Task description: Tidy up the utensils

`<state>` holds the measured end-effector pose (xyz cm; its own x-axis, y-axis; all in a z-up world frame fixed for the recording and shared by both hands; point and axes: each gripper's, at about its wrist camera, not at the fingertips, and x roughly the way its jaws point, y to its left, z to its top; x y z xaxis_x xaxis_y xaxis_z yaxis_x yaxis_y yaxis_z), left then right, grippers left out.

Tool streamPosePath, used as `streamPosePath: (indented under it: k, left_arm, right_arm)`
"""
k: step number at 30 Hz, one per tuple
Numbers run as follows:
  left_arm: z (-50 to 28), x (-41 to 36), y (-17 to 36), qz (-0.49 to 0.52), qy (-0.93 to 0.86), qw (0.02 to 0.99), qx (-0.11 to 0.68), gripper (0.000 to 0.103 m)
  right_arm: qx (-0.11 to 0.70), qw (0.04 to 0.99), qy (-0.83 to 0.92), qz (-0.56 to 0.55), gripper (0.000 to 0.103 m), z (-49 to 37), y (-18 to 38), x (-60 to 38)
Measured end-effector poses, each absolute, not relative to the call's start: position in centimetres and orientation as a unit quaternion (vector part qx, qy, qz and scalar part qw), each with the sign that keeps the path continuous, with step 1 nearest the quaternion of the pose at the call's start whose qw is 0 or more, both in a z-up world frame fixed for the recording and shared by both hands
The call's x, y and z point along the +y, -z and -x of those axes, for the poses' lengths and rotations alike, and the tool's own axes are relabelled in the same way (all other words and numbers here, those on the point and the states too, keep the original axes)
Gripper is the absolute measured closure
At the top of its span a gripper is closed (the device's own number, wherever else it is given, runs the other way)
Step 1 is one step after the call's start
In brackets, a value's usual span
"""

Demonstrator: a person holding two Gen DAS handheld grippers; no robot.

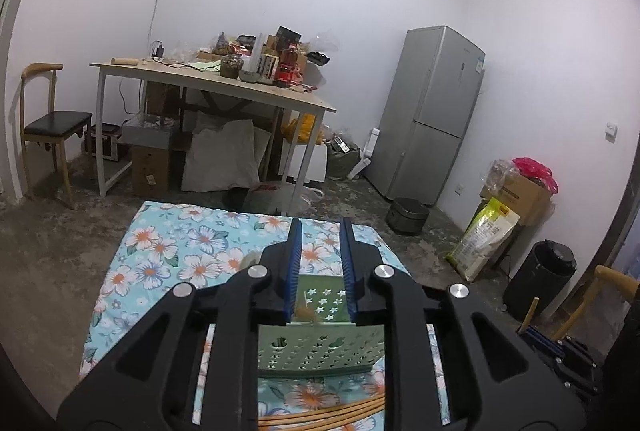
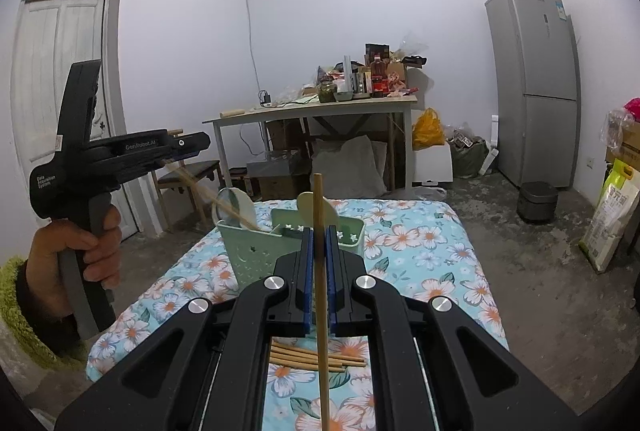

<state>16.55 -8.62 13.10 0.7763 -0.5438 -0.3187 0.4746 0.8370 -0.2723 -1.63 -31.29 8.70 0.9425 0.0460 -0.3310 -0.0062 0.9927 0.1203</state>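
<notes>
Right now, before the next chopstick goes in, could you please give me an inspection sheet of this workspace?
Surface: floral cloth, lying flat.
Job's things: green holder holds a spoon and a spatula; loose chopsticks lie on the cloth.
Clutter: nothing seen on the cloth.
Grippers: right claw shut on one upright chopstick; left claw open, and a blurred chopstick slants from below it into the holder.
Cables: one cable runs up the far wall.
Surroundings: crowded table, fridge, bare floor.

Caddy top blocked by ladle; tablecloth right side free
</notes>
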Motion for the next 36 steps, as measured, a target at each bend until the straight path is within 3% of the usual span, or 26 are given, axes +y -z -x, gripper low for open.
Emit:
streamPosePath:
  k: [11,16,24,30,36]
  left_arm:
    - [-16.6,-9.1,-13.0,0.094,0.274,0.936,0.199,0.085]
    - [-15.0,-7.1,-12.9,0.098,0.264,0.941,0.186,0.07]
    - [-12.1,-3.2,-10.3,0.079,0.233,0.944,0.22,0.034]
    - [-10.8,-0.3,-7.2,0.076,0.206,0.941,0.258,0.021]
    - [-10.0,1.5,-5.8,0.086,0.184,0.942,0.266,0.017]
  right_arm:
    - [0.175,0.981,-0.014,-0.083,0.097,1.3,-8.5,-32.6]
    - [0.165,0.983,-0.012,-0.081,0.097,1.5,-9.1,-32.7]
    - [0.14,0.985,-0.034,-0.092,0.097,0.9,-11.3,-33.0]
    - [0.09,0.99,-0.067,-0.088,0.097,-0.5,-14.9,-32.2]
    - [0.044,0.989,-0.105,-0.092,0.097,-3.2,-18.6,-31.7]
